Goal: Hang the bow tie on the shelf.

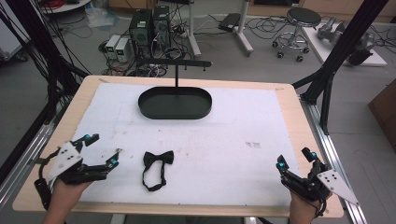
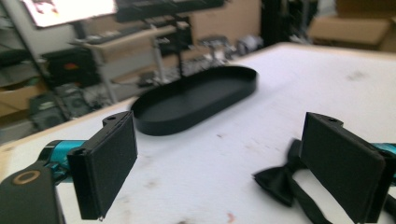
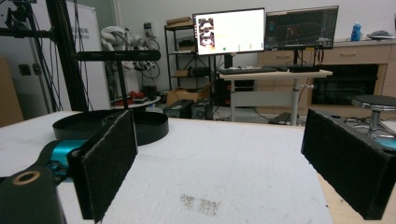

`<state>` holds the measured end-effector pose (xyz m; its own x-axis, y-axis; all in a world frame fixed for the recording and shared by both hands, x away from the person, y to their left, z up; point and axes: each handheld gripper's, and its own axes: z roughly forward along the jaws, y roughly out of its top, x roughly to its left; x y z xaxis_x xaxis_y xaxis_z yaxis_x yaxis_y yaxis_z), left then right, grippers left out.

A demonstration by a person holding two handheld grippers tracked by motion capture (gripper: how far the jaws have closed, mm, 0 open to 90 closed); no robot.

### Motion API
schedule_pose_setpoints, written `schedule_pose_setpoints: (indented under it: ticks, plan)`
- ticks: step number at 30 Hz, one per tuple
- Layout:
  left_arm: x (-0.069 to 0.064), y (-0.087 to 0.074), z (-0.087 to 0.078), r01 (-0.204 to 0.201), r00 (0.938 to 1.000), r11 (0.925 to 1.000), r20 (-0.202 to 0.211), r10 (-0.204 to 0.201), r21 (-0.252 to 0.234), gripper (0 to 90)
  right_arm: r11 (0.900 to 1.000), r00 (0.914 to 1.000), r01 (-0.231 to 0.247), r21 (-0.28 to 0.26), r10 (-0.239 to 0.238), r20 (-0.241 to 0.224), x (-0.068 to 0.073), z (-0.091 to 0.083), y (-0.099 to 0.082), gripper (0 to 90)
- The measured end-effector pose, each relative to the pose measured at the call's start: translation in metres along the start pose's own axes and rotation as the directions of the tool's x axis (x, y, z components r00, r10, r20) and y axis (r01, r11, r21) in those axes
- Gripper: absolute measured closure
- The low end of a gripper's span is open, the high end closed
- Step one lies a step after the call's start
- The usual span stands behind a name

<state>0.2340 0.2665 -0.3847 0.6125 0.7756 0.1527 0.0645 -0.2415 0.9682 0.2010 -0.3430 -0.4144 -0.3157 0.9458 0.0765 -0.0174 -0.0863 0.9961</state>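
Observation:
A black bow tie (image 1: pixel 158 158) lies on the white mat (image 1: pixel 233 154) near the front, and its strap loops toward the table's front edge. My left gripper (image 1: pixel 103 150) rests just left of it, open, jaws pointing toward the tie and holding nothing. In the left gripper view the bow tie (image 2: pixel 275 181) lies beside my right jaw, which partly hides it, and the left gripper (image 2: pixel 219 163) is open. My right gripper (image 1: pixel 295 159) stands open at the front right with nothing in it. In the right gripper view, bare mat lies between the jaws of the right gripper (image 3: pixel 219 158).
A black oval tray (image 1: pixel 175 103) with a T-shaped stand (image 1: pixel 176 63) sits at the back centre of the mat. A dark smudge (image 1: pixel 252 144) marks the mat to the right. Computers, cables and a stool (image 1: pixel 302 18) stand on the floor beyond the table.

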Motion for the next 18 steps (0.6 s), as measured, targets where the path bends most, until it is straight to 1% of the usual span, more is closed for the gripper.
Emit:
schedule_pose_setpoints:
  ticks: [1,2,3,4,6,7,8,9,10,11,12,13,14,16,17,18]
  plan:
    - [-0.003,0.001,0.007,-0.007,0.9997,0.9997,0.021,0.006,0.023,12.2,1.0,1.0,0.0,-0.004,0.0,-0.001,0.0,0.0,0.0,9.6]
    - [-0.005,0.001,0.011,-0.009,0.9994,0.9994,0.034,0.007,0.033,12.2,1.0,1.0,-0.003,-0.003,0.003,-0.001,0.0,0.0,0.0,9.6]
    - [-0.005,0.001,0.011,-0.009,0.9994,0.9994,0.034,0.007,0.033,12.3,1.0,1.0,-0.006,-0.002,0.006,0.0,0.0,0.0,0.0,9.6]
    - [-0.01,0.001,0.024,-0.019,0.9972,0.9976,0.074,0.014,0.066,12.6,1.0,1.0,-0.006,-0.003,0.006,-0.001,0.0,0.0,0.0,9.6]
    - [-0.012,0.001,0.035,-0.036,0.9931,0.993,0.115,0.023,0.112,13.9,1.0,1.0,-0.006,0.0,0.006,-0.003,0.001,0.0,0.0,9.6]
    - [-0.013,0.001,0.04,-0.044,0.9904,0.9904,0.136,0.026,0.131,15.5,1.0,1.0,0.0,-0.002,0.0,-0.006,0.001,0.0,0.0,9.6]
    - [-0.013,0.001,0.04,-0.044,0.9904,0.9904,0.136,0.026,0.131,17.8,1.0,1.0,-0.005,0.001,0.005,-0.005,0.001,0.0,0.0,9.6]
    - [-0.015,0.002,0.052,-0.071,0.9847,0.9816,0.17,0.041,0.177,19.0,1.0,1.0,0.001,-0.002,-0.001,-0.008,0.001,0.0,0.0,9.6]
    - [-0.015,0.002,0.052,-0.071,0.9847,0.9816,0.17,0.041,0.177,19.0,1.0,1.0,-0.003,0.002,0.003,-0.007,0.002,0.0,0.0,9.6]
    - [-0.016,0.002,0.06,-0.085,0.9803,0.9757,0.192,0.046,0.202,19.6,1.0,1.0,-0.003,0.002,0.003,-0.008,0.002,0.0,0.0,9.6]
    - [-0.017,0.003,0.064,-0.089,0.9779,0.973,0.204,0.045,0.213,20.6,1.0,0.9999,0.005,-0.002,-0.005,-0.011,0.002,0.0,0.0,9.6]
    - [-0.017,0.003,0.064,-0.089,0.9779,0.973,0.204,0.045,0.213,21.7,1.0,0.9999,0.006,-0.002,-0.006,-0.012,0.002,0.0,0.0,9.6]
    - [-0.018,0.003,0.073,-0.107,0.9701,0.9653,0.238,0.049,0.238,23.0,1.0,0.9999,0.005,-0.001,-0.005,-0.013,0.002,0.001,0.0,9.6]
    - [-0.02,0.003,0.079,-0.117,0.9641,0.9586,0.261,0.047,0.26,25.6,1.0,0.9999,0.003,0.0,-0.003,-0.013,0.002,0.001,0.0,9.6]
    - [-0.021,0.002,0.084,-0.13,0.9599,0.9526,0.276,0.051,0.275,27.1,1.0,0.9999,0.003,0.0,-0.003,-0.014,0.002,0.001,0.0,9.6]
    - [-0.022,0.002,0.087,-0.136,0.9569,0.9475,0.286,0.049,0.29,28.5,1.0,1.0,0.0,0.005,0.0,-0.01,0.002,0.0,0.0,9.6]
